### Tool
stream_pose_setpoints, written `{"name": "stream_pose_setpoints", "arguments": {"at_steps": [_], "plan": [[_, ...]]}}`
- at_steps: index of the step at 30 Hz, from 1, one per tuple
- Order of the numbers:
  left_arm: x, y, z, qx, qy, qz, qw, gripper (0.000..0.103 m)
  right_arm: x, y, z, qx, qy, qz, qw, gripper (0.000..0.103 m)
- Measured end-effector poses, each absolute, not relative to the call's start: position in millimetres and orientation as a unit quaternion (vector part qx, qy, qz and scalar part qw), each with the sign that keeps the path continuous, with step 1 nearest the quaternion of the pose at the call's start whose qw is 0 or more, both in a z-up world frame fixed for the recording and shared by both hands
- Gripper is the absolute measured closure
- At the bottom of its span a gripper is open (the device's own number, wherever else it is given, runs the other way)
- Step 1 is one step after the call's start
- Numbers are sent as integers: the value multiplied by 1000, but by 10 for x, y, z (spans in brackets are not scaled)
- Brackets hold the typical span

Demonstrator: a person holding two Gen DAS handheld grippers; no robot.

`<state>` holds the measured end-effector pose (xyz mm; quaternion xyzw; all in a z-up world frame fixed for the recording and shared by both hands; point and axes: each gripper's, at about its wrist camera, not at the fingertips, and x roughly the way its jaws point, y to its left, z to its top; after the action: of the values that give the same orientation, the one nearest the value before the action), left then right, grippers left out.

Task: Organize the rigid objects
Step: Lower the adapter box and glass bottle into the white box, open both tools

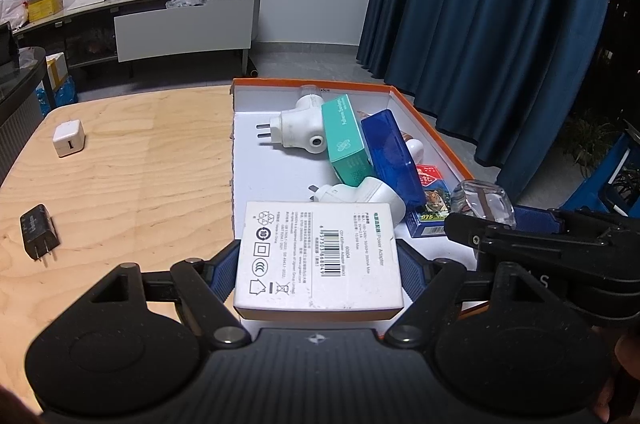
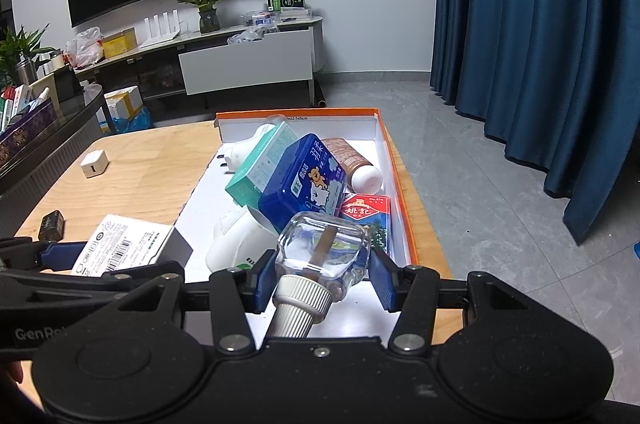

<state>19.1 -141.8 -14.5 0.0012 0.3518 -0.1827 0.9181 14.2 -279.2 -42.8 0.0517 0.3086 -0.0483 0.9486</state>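
So the pale plywood table [image 1: 120, 160] filled most of my left view, with the shallow orange-rimmed cardboard tray [image 1: 430, 122] with a white floor resting on its right part, toward one o'clock.

Inside the tray lay a heap: a white multi-way plug adapter [image 1: 298, 128] at twelve o'clock, a teal rectangular carton [image 1: 346, 140] leaning against it, a glossy blue plastic case [image 2: 304, 180] propped on that, a brown bottle with a white cap [image 2: 354, 164] lying behind at one o'clock, and a red-and-blue playing-card pack [image 2: 368, 220] beside the right wall. A second white plug [image 1: 360, 194] sat nearer, partly under the other things.

My left gripper [image 1: 318, 264] hung over the tray's near left corner, its blue pads pressed against both sides of a flat white power-adapter box [image 1: 320, 256], barcode face up; the jaws stood about half apart, filled by the box.

My right gripper [image 2: 320, 272] was over the tray's near end, clamping a clear glass bottle with a ribbed white screw cap [image 2: 320, 256], cap pointing back toward me, jaws moderately wide around its body.

Out on the bare wood lay a small white cube charger [image 1: 69, 138] at ten o'clock and a black two-pin charger [image 1: 39, 232] at nine o'clock, well apart from each other.
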Motion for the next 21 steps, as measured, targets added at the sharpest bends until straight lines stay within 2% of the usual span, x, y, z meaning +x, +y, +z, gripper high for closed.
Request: {"name": "stream_pose_setpoints", "arguments": {"at_steps": [14, 21], "plan": [[214, -1404, -162, -1, 356, -179, 917, 24, 171, -2853, -483, 63, 312, -48, 947, 40], [219, -1423, -168, 1, 358, -183, 916, 24, 100, -2893, -406, 65, 288, -65, 953, 41]]}}
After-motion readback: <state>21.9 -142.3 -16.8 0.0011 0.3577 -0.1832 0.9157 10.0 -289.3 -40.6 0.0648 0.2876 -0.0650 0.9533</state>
